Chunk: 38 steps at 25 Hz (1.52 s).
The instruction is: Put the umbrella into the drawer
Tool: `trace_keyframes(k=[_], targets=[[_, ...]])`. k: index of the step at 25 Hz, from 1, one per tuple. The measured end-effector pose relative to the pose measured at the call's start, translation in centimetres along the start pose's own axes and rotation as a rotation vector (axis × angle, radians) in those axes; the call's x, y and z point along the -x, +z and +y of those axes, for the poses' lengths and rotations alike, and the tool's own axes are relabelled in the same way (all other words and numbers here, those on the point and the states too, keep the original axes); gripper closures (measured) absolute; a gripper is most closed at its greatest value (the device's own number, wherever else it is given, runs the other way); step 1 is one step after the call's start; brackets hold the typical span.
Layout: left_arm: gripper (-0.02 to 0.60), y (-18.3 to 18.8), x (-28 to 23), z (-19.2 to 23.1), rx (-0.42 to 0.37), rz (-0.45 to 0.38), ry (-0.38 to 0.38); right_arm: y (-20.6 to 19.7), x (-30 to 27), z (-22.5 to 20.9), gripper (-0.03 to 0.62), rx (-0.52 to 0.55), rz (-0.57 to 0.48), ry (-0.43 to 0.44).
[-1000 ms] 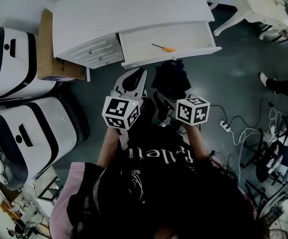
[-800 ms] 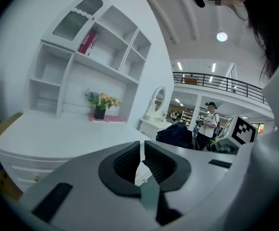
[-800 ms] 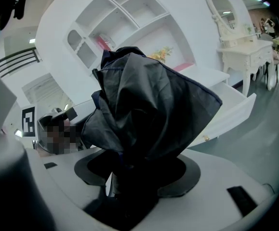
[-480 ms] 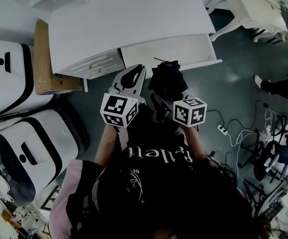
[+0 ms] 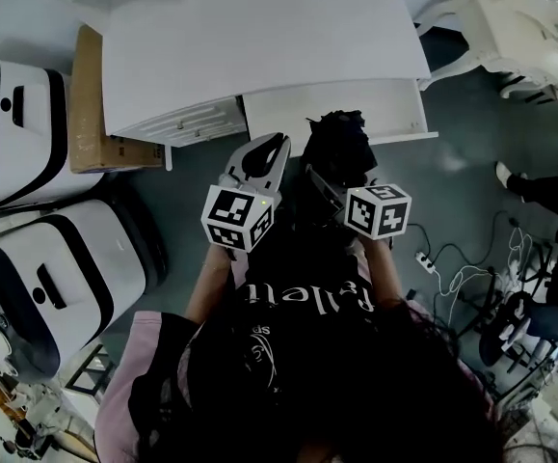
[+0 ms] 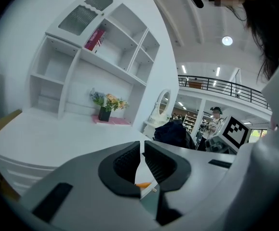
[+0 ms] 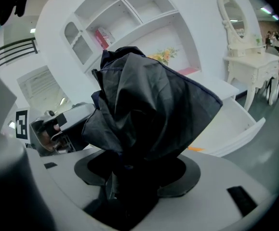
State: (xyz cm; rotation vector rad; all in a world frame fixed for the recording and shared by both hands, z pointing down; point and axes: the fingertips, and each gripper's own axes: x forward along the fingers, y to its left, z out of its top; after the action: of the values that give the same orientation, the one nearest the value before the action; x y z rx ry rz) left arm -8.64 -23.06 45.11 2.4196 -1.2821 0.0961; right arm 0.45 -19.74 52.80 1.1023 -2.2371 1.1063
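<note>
A folded black umbrella [image 5: 338,150] [image 7: 144,119] is clamped in my right gripper [image 5: 329,183] [image 7: 129,177], its loose fabric bunched above the jaws. It hangs over the front edge of the open white drawer [image 5: 394,114] [image 7: 235,124]. An orange-handled tool [image 7: 195,149] lies in the drawer. My left gripper [image 5: 259,157] [image 6: 142,161] sits just left of the umbrella, in front of the desk, with its jaws nearly together and nothing between them.
The white desk [image 5: 259,46] carries a shelf unit [image 6: 96,76] with a flower pot [image 6: 105,112]. A cardboard box [image 5: 91,104] leans at its left. White-and-black cases [image 5: 38,258] stand at left. A white chair [image 5: 510,27] and floor cables [image 5: 452,278] are at right.
My right gripper has carried the umbrella forward and up, from in front of the drawer to over its front edge. The left gripper stayed beside it.
</note>
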Motion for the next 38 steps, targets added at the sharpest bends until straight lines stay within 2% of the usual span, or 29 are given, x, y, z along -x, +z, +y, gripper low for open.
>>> trace_keyframes(k=[3,8,11,14,19,25,33,38], targets=[[0.541,0.5,-1.3,0.6,0.007,-0.013,0.042,2.2,-0.6,-1.4,0.310,0.110,0.023,0.004],[0.541,2.5,-3.3,2.3,0.038,-0.059,0.126,6.0,-2.8,-3.8,0.310,0.424,0.117,-0.011],[0.541,3.4,-4.6,3.4,0.036,-0.078,0.175,7.5,-4.6,-5.4,0.310,0.578,0.171,0.021],[0.543,4.1,-5.6,4.2,0.042,-0.095,0.236,8.0,-6.8,-7.6,0.310,0.682,0.250,0.058],[0.541,4.1,-5.7,6.0,0.069,-0.106,0.341,7.3,-10.8,-9.5,0.310,0.813,0.401,0.136],[0.542,3.6,-5.6,7.6,0.107,-0.106,0.440,4.5,-14.9,-11.6,0.310,0.963,0.577,0.216],[0.541,2.8,-4.3,9.2,0.130,-0.087,0.527,1.0,-19.6,-15.4,0.311,1.085,0.761,0.211],[0.541,2.4,-4.1,9.5,0.136,-0.075,0.551,-1.0,-21.1,-17.1,0.310,1.128,0.830,0.235]])
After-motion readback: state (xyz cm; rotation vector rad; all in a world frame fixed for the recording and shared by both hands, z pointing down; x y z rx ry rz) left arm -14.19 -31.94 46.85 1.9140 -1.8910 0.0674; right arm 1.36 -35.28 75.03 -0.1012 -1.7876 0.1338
